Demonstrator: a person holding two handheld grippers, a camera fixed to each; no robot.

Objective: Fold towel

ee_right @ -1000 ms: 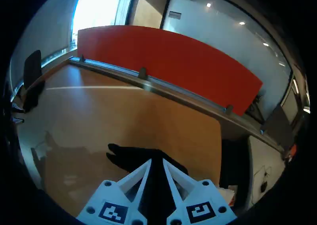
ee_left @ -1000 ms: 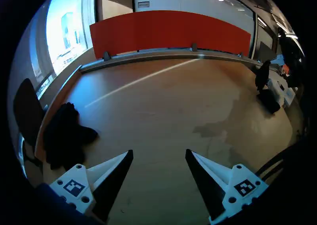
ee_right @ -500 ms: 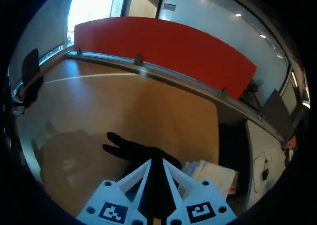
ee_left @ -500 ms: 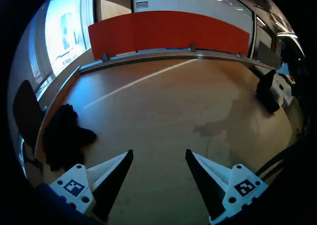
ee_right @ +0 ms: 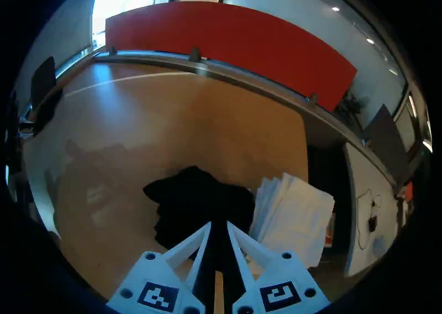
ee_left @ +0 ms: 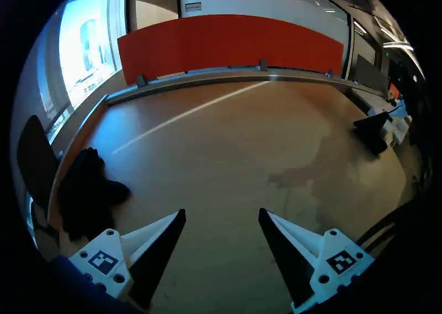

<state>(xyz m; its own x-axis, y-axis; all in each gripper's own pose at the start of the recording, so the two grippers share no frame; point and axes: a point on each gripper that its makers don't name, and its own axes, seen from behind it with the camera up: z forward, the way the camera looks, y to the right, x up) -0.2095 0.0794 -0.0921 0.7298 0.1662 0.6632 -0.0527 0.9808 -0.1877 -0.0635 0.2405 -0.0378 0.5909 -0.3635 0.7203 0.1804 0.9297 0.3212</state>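
On table [ee_right: 138, 126], towel [ee_right: 193, 209] bunched, axis unclear

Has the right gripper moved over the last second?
Yes. Against the red partition, which has risen in the right gripper view, the right gripper, shut on the black towel, has tipped down toward the table, bringing the white stack into sight.

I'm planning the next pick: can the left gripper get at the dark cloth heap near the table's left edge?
Probably yes. The left gripper has its fingers open and empty, and only bare table lies between it and the dark cloth heap; it would have to swing left.
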